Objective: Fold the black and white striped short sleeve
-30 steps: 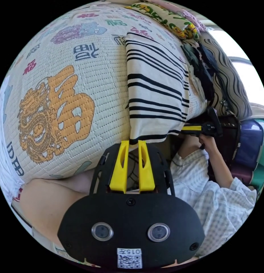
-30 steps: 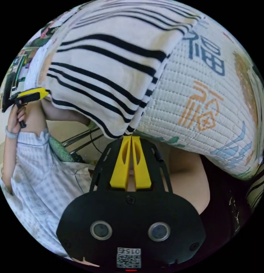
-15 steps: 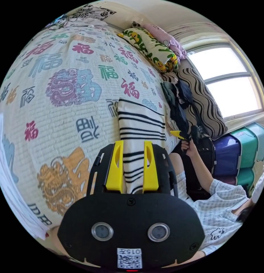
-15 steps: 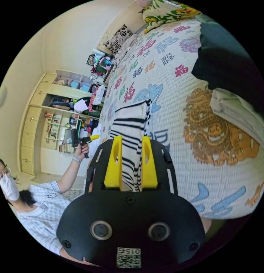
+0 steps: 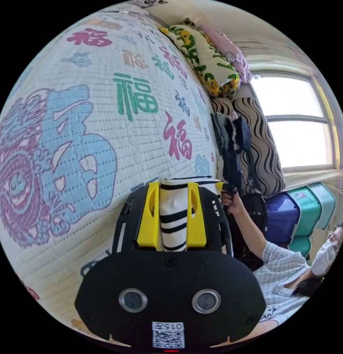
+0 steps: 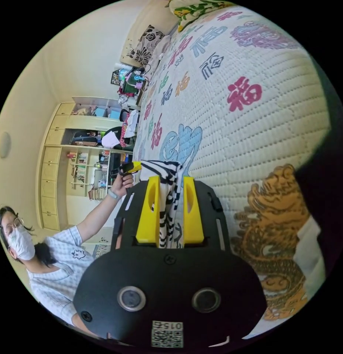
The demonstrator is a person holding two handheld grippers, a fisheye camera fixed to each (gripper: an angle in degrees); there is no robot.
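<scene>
Here my left gripper (image 5: 173,217), a black housing with two yellow plastic jaws, sat low over the bed, its jaws spread wide apart with the folded black and white striped short sleeve shirt (image 5: 175,215) lying in the gap between them; I could not tell whether either jaw touched the cloth. The shirt lay on the cream quilted bedspread printed with coloured characters and dragons (image 5: 105,121), which ran from nine o'clock round to twelve in the left gripper view. At two o'clock stood a bright window (image 5: 297,121), with a wavy black-and-beige striped cushion (image 5: 262,147) and a heap of dark clothes (image 5: 230,143) between it and the bedspread. A green and yellow patterned pillow (image 5: 204,59) lay near one o'clock. At four o'clock were stacked purple and teal plastic boxes (image 5: 300,214).

In the right gripper view my right gripper (image 6: 170,214) likewise had its yellow jaws parted, the shirt (image 6: 167,206) seen edge-on in the gap. My left gripper (image 6: 130,167) showed just beside the shirt's far end at about ten o'clock from it, held in my left hand (image 6: 124,182). Wooden shelves and cupboards (image 6: 68,158) stood at nine o'clock. A large orange dragon motif (image 6: 278,236) filled the bedspread (image 6: 252,121) at four o'clock.
</scene>
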